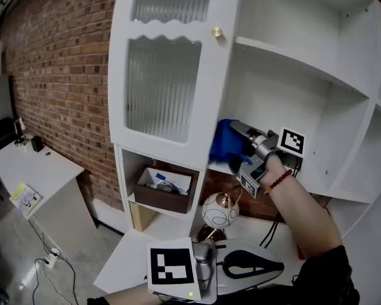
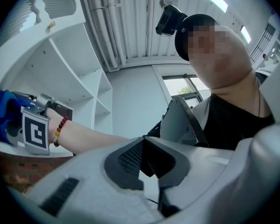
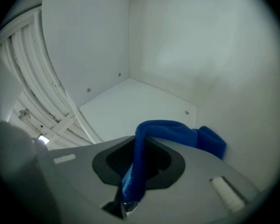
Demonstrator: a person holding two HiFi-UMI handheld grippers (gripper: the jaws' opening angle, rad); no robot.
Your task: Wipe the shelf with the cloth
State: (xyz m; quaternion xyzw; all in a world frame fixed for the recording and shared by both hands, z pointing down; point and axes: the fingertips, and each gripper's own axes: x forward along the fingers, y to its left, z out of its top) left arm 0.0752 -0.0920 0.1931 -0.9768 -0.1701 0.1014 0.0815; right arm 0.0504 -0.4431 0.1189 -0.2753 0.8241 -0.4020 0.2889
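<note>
Nearest the head camera, the left gripper [image 1: 251,265] hangs low at the near edge of the scene, well apart from the cabinet. Its own view shows the jaws [image 2: 147,164] brought together with nothing between them. It plays no part in the wiping.

Farther in, the right gripper [image 1: 233,140] reaches into the open right section of the white cabinet, at the level of the middle shelf [image 1: 324,189]. Its jaws are clamped on the blue cloth [image 1: 223,142]. In the right gripper view a strip of the cloth [image 3: 177,132] runs up out of the closed jaws [image 3: 130,190] and folds over the front of the gripper.

The cloth sits at the left near end of the shelf, just beside the edge of the ribbed-glass door [image 1: 162,88]. No view confirms that it presses on the board.

The right gripper view looks into the far corner of the compartment, where the shelf surface [image 3: 130,101] lies bare and white.

Task status, as a judgement:
- Done: the cloth is gripped and brought to the shelf.
- Not determinable: the wiped area, since the board shows no dust, streaks or damp marks.
- Remaining: from the cloth's position at the left end, strokes toward the far corner and the right end.
</note>
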